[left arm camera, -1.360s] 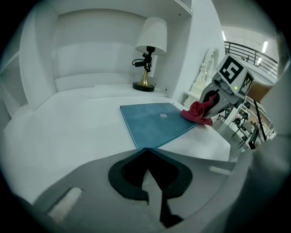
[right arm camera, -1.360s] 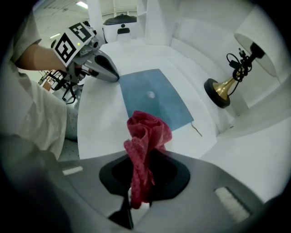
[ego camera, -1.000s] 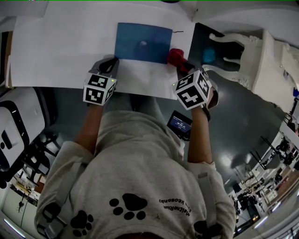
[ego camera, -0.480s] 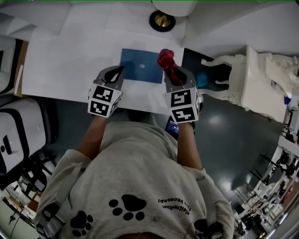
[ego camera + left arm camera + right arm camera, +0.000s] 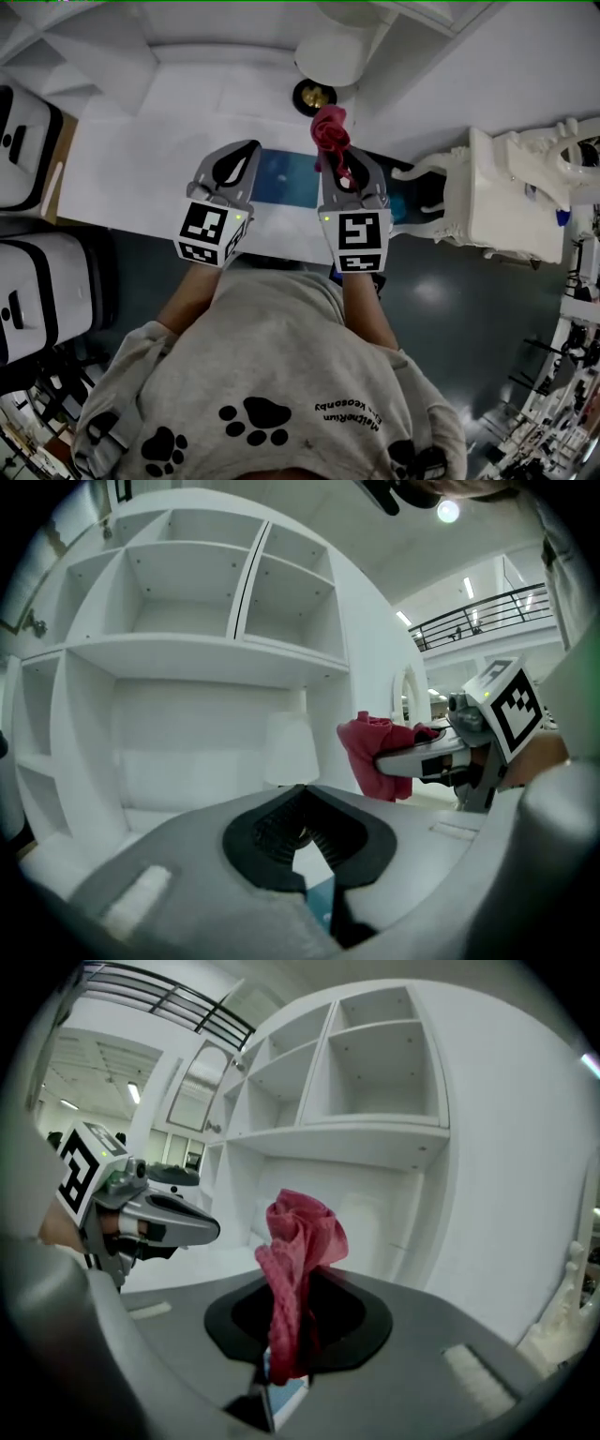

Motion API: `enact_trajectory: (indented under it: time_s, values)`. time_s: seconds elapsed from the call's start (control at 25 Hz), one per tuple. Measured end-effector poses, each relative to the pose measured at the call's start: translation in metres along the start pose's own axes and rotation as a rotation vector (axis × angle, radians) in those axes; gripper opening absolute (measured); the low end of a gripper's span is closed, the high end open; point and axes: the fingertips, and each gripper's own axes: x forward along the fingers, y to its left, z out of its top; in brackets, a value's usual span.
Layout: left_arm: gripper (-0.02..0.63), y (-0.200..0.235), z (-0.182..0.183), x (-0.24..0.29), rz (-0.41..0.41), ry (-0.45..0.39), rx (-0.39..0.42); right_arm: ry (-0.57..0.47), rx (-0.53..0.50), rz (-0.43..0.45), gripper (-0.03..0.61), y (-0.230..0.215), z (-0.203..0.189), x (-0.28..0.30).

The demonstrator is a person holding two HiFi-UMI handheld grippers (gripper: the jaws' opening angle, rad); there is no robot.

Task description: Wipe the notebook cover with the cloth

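The blue notebook (image 5: 281,178) lies flat on the white desk (image 5: 141,159), partly hidden behind both grippers. My right gripper (image 5: 336,155) is shut on the red cloth (image 5: 330,129), which bunches upward out of the jaws, raised over the notebook's right part. In the right gripper view the cloth (image 5: 300,1232) fills the jaw gap, with a blue sliver of notebook (image 5: 286,1393) below. My left gripper (image 5: 251,146) hovers over the notebook's left edge; its jaws (image 5: 302,829) meet with nothing between them. The cloth (image 5: 370,752) also shows in the left gripper view.
A lamp with a white shade (image 5: 337,52) and a dark round base (image 5: 314,96) stands just behind the notebook. White shelves (image 5: 197,621) rise behind the desk. An ornate white chair (image 5: 506,187) is at the right, white cases (image 5: 28,122) at the left.
Both grippers have risen from the desk and drawn closer together. The cloth moved from the notebook's near right corner to above its far right part.
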Motion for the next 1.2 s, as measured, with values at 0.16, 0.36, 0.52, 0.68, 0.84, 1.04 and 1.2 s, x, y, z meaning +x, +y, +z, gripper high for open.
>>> enact_trajectory:
  time_s: [0.16,0.36,0.52,0.68,0.84,1.04,1.2]
  values:
    - [-0.003,-0.005,0.036,-0.004,0.019,-0.099,0.021,-0.118,0.03,-0.032,0.055,-0.009,0.03,-0.012]
    - [-0.003,-0.011,0.073,-0.011,0.047,-0.22,0.044,-0.233,0.121,-0.048,0.055,-0.018,0.05,-0.028]
    - [-0.003,-0.015,0.089,-0.017,0.056,-0.266,0.059,-0.275,0.158,-0.03,0.055,-0.013,0.056,-0.033]
    - [-0.003,-0.016,0.09,-0.018,0.067,-0.265,0.07,-0.28,0.145,0.01,0.055,0.002,0.056,-0.03]
    - [-0.003,-0.015,0.08,-0.013,0.063,-0.257,0.051,-0.283,0.133,0.034,0.055,0.01,0.056,-0.027]
    - [-0.003,-0.02,0.085,-0.012,0.063,-0.259,0.062,-0.296,0.115,0.042,0.055,0.009,0.058,-0.027]
    - [-0.003,-0.024,0.088,-0.012,0.068,-0.265,0.074,-0.314,0.117,0.043,0.055,0.007,0.063,-0.03]
